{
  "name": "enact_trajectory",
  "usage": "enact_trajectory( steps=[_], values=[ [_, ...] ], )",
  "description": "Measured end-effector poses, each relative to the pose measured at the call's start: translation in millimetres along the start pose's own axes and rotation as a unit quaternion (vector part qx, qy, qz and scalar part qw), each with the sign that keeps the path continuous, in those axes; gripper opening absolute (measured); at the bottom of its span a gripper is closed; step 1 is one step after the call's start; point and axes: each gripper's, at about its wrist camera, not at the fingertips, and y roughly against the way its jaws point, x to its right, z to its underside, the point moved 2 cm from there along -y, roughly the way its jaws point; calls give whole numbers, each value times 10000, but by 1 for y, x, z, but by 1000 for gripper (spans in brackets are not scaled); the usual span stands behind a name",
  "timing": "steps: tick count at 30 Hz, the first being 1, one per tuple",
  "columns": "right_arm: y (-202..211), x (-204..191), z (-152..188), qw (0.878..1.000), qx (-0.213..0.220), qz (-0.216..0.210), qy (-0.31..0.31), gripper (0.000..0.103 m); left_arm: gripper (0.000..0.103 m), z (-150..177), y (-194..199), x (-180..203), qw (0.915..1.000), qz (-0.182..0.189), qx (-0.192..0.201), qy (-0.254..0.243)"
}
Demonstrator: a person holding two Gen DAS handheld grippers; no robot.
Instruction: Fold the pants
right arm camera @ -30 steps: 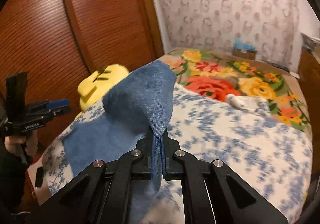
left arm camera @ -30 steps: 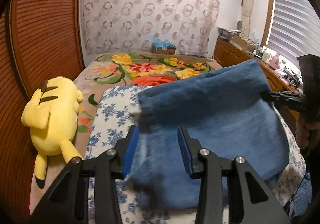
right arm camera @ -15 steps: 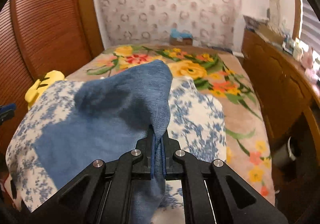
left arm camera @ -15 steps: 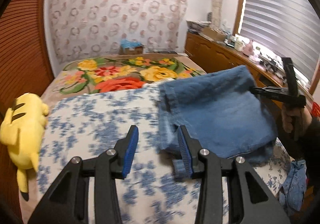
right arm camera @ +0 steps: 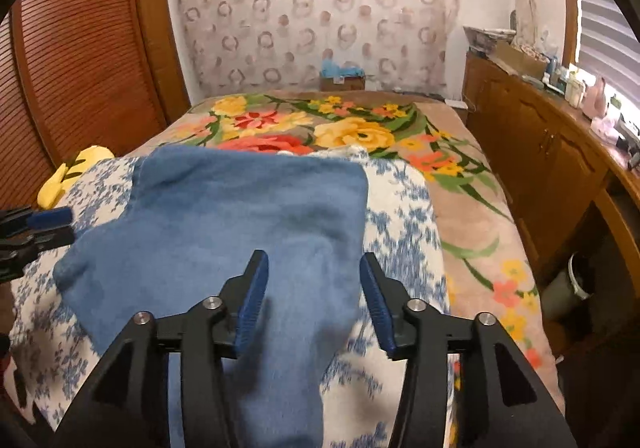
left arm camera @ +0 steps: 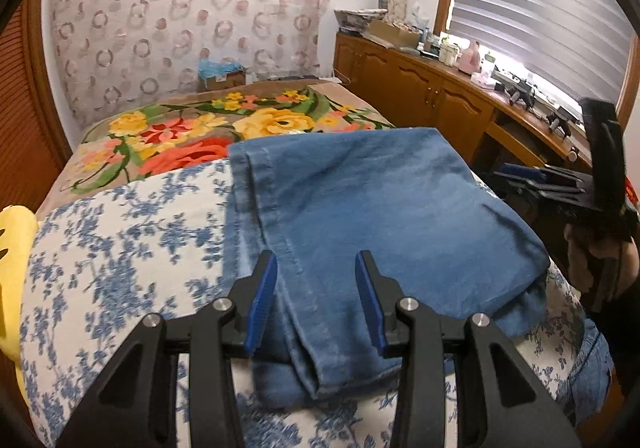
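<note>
The blue denim pants lie folded on a white quilt with blue flowers, which covers the near end of the bed. My left gripper hovers open over the pants' near left edge, and the cloth lies below its fingers, not pinched. My right gripper is over the pants with its jaws opening; the cloth has dropped from between them and lies slack underneath. Each gripper shows in the other's view: the right gripper held by a hand at the right, the left gripper at the left edge.
A flowered blanket covers the far half of the bed. A yellow plush toy lies at the bed's left side by the slatted wooden doors. Wooden cabinets with clutter on top line the right, with a bin on the floor.
The right gripper carried a pinched fold of the pants across to the right, then let it go; the pants now lie flat and doubled. The left gripper swung right over their near edge.
</note>
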Motion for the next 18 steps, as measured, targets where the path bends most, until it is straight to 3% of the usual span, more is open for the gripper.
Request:
enact_trajectory(
  steps=[7,18],
  values=[
    [-3,3,29,9988,-364,30,-334,59,39,8,-27,5,9997,-9,-221,-143],
    [-7,-3,54,9961,-703,1,-534,59,39,20,-43,2,9991,-10,-381,-197]
  ],
)
